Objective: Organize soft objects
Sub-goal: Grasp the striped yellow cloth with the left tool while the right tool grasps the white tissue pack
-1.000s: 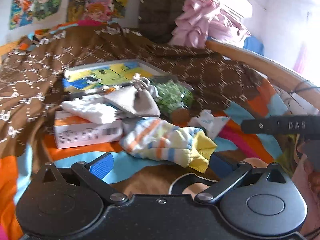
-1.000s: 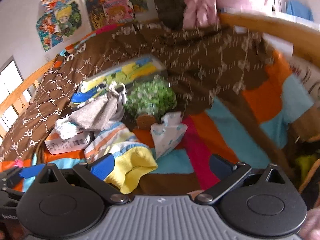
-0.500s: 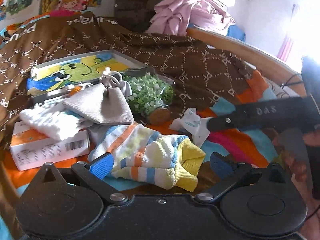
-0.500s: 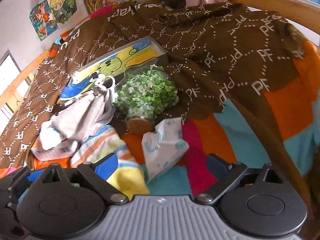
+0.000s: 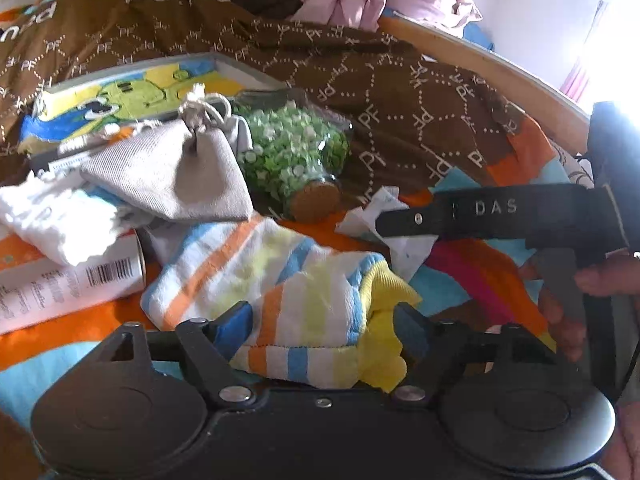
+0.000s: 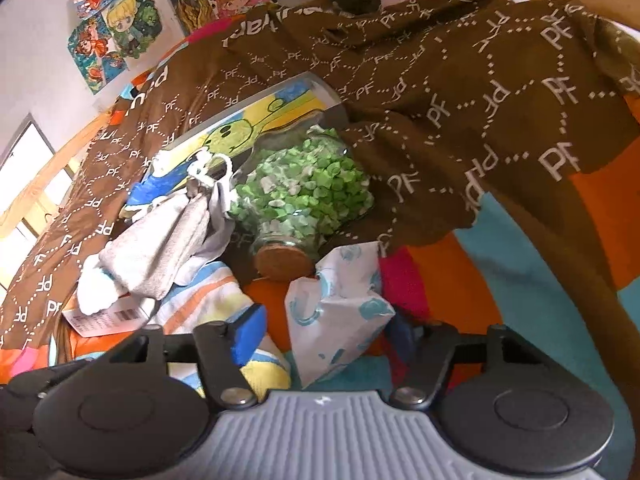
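Note:
A striped sock with a yellow cuff (image 5: 288, 292) lies on the bed; my left gripper (image 5: 320, 330) is open with its jaws on either side of the sock's near end. A white tissue packet with blue print (image 6: 336, 312) lies between the open jaws of my right gripper (image 6: 324, 334). The sock also shows at the left in the right wrist view (image 6: 208, 308). A grey drawstring pouch (image 5: 176, 172) and a white cloth (image 5: 56, 216) lie behind the sock. The right gripper's body (image 5: 492, 216) crosses the left wrist view over the packet (image 5: 384, 216).
A corked glass jar of green paper stars (image 6: 304, 196) lies on its side behind the packet. A white box with a barcode (image 5: 68, 280) and a cartoon picture box (image 5: 120, 92) sit at left. A brown patterned blanket (image 6: 460, 104) covers the back; a wooden bed rail (image 5: 500, 76) runs at right.
Both grippers have moved forward and down. The left now straddles the sock's near end and the right straddles the tissue packet. Both stay open.

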The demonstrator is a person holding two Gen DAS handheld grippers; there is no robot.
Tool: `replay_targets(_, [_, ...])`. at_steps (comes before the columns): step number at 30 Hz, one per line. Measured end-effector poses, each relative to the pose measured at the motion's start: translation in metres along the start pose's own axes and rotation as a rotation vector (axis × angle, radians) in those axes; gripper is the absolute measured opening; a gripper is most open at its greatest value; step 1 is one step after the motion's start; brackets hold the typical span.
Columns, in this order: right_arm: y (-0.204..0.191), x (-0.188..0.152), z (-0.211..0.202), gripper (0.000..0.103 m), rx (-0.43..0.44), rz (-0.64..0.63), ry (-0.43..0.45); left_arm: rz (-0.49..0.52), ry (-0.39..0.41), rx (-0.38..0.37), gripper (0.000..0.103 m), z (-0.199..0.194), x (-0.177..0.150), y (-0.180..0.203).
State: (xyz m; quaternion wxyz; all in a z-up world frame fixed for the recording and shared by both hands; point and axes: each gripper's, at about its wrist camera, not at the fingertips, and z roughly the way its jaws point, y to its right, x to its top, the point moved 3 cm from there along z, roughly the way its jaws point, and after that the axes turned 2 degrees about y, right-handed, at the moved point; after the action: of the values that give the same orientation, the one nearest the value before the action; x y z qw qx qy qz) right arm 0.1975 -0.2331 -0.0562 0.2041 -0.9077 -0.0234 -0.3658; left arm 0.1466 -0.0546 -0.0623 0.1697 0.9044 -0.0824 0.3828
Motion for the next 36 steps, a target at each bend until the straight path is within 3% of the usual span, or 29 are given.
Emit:
replay_targets(3, [-0.001,-0.001,0.005,0.064,-0.010,-0.006,-0.008,0.013,-0.024,0.014,0.071,0.005,-0.004,0.004])
replay_targets(14, [0.004,-0.004,0.005,0.042,-0.031,-0.010,0.043,0.004,-0.103,0.078,0.029,0.015,-0.003,0.008])
replay_targets(17, [0.004,-0.004,0.003,0.038,-0.028,-0.013,0.048,-0.002,-0.110,0.102,0.022,0.013,-0.003,0.008])
replay_targets(24, [-0.001,-0.004,-0.009,0.035,-0.033,-0.045,0.075,0.000,-0.086,0.142,0.014,0.001,-0.002,0.018])
replay_targets(36, [-0.006,0.003,-0.056,0.035,0.036,-0.053,0.255,-0.100,0.012,0.115,0.011,-0.037,0.022,0.011])
